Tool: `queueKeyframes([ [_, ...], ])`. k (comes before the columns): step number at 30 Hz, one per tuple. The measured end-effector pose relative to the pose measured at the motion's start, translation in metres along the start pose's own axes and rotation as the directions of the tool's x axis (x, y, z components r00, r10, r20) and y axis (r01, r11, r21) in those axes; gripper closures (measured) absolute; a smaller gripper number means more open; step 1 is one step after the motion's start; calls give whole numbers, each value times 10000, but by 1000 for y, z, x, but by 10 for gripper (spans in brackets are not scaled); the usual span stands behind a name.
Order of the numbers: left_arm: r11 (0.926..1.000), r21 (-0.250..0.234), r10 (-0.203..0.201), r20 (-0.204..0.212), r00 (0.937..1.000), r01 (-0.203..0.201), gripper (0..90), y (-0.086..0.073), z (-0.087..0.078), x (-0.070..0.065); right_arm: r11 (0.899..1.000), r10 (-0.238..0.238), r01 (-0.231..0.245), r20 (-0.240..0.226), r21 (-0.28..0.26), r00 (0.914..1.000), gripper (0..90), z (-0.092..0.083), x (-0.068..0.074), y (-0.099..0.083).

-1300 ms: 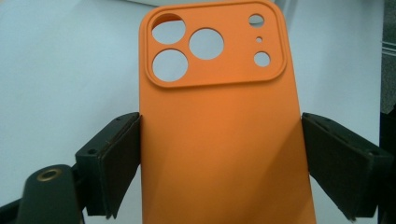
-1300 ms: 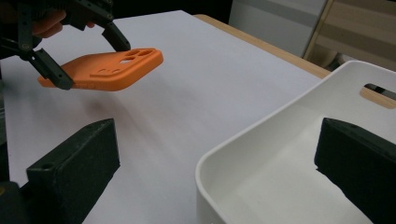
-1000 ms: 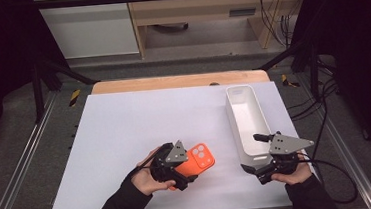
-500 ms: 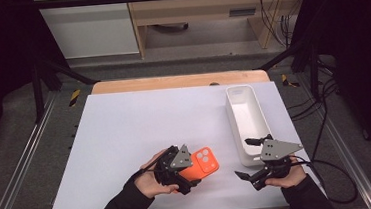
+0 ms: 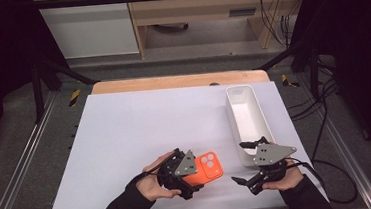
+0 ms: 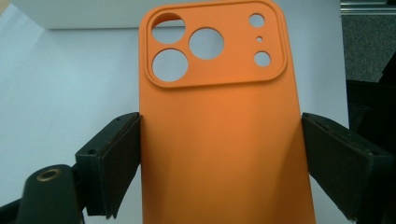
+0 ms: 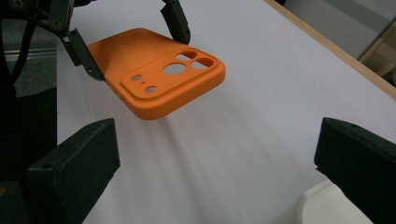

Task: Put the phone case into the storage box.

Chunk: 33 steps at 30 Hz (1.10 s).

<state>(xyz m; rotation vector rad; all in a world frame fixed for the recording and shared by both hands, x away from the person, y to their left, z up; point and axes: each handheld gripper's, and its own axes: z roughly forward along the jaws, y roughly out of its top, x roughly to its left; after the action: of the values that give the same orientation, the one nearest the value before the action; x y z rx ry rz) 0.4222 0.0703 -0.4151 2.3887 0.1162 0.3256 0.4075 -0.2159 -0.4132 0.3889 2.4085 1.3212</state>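
My left gripper [image 5: 195, 176] pinches the orange phone case [image 5: 206, 168] by its long edges, clear of the table. My right gripper [image 5: 242, 162] waits spread, case ahead; next, likely a handover needing careful alignment.

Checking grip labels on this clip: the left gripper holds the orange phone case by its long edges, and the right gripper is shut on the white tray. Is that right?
Not quite. The right gripper is open and holds nothing, as the right gripper view shows, with the white tray beside it. The left gripper does hold the orange phone case by its long edges.
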Motion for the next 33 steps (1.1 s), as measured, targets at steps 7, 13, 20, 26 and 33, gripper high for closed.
queueKeyframes([
  [7, 9991, -40, 415, -34, 9991, -415, 142, 3, -1, -3, 9991, -395, 399, -292, 152, 9988, 10, 5, 6, 3],
  [13, 9979, -111, 631, 47, 9980, -630, 142, 5, -2, -5, 9979, -621, 630, -537, 164, 9966, 14, 8, 11, 6],
  [20, 9968, -204, 782, 203, 9967, -778, 142, 6, -2, -7, 9956, -885, 906, -741, 244, 9933, 17, 12, 16, 8],
  [26, 9951, -248, 966, 309, 9948, -958, 143, 8, -2, -10, 9932, -1122, 1143, -840, 213, 9901, 20, 13, 20, 11],
  [33, 9909, -308, 1321, 438, 9903, -1308, 143, 11, -2, -15, 9907, -1311, 1340, -1043, 215, 9859, 22, 15, 25, 14],
])
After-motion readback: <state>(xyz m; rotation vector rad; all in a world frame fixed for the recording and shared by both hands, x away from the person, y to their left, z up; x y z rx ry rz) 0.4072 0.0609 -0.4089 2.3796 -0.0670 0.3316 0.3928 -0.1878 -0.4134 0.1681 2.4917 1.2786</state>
